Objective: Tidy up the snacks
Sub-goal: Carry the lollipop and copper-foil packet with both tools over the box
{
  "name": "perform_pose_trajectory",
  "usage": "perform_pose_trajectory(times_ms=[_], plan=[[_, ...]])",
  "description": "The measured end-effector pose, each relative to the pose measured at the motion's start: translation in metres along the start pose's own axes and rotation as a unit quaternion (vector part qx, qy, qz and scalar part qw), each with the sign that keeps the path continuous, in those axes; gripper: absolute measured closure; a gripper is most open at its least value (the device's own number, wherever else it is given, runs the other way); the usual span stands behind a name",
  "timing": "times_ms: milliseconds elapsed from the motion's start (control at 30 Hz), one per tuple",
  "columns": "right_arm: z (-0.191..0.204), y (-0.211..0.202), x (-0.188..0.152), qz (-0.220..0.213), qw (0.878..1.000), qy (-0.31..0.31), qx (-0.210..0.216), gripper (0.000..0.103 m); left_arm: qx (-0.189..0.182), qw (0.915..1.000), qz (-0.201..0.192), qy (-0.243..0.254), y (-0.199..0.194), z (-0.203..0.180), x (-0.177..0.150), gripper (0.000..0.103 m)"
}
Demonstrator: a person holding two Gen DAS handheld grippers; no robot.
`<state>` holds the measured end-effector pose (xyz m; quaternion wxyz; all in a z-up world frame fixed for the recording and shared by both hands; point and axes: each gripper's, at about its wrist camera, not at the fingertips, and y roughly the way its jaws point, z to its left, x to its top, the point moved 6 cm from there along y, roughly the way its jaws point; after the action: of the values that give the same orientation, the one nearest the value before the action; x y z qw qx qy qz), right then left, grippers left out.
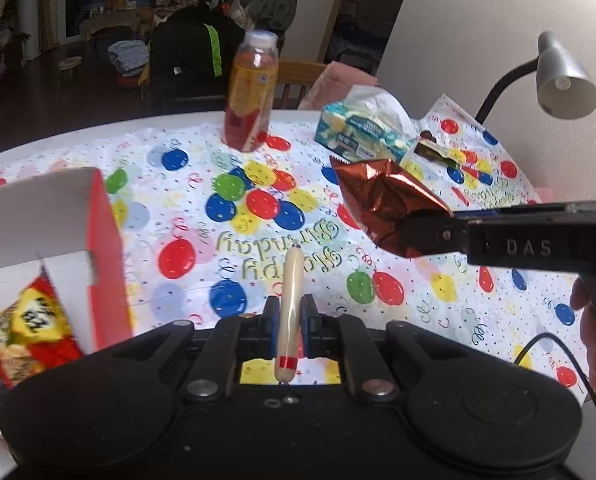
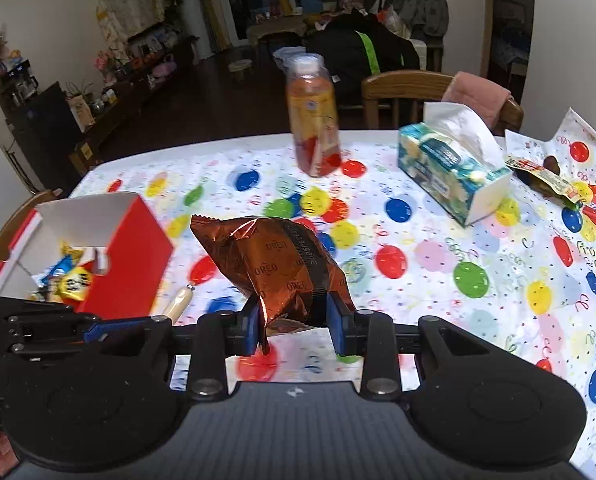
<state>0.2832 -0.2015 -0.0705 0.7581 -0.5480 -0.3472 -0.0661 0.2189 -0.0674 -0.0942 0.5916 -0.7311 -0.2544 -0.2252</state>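
Two hand-held grippers over a table laid with a balloon-print cloth (image 2: pixel 437 256). The left gripper (image 1: pixel 290 316) is closed on a cream sausage stick (image 1: pixel 291 292), pinched near mid-length and pointing forward. The right gripper (image 2: pixel 294 326) is clamped on the lower end of a copper foil Oreo packet (image 2: pixel 274 264), held aloft above the cloth. An open red box (image 2: pixel 134 256) at the left already holds wrapped snacks (image 2: pixel 68 280). The packet is probably light, crinkly and slippery, its contents crushable — the crimped seam looks the safest hold. The stick is likely firm but smooth, best gripped across its middle.
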Motion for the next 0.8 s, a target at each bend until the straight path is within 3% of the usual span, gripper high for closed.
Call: perform_pose_trajectory(times_ms=[400,800], plan=[[0.083,-0.015,0.004,-0.012,0.999,-0.019,0.025,0.07,0.016,0.9988,-0.039,-0.026,-0.066,0.056,0.002,0.095],[0.171,0.004,0.013,-0.009,0.997,-0.052,0.049,0.07,0.049,0.9958,-0.057,-0.053,-0.102,0.13,-0.007,0.095]])
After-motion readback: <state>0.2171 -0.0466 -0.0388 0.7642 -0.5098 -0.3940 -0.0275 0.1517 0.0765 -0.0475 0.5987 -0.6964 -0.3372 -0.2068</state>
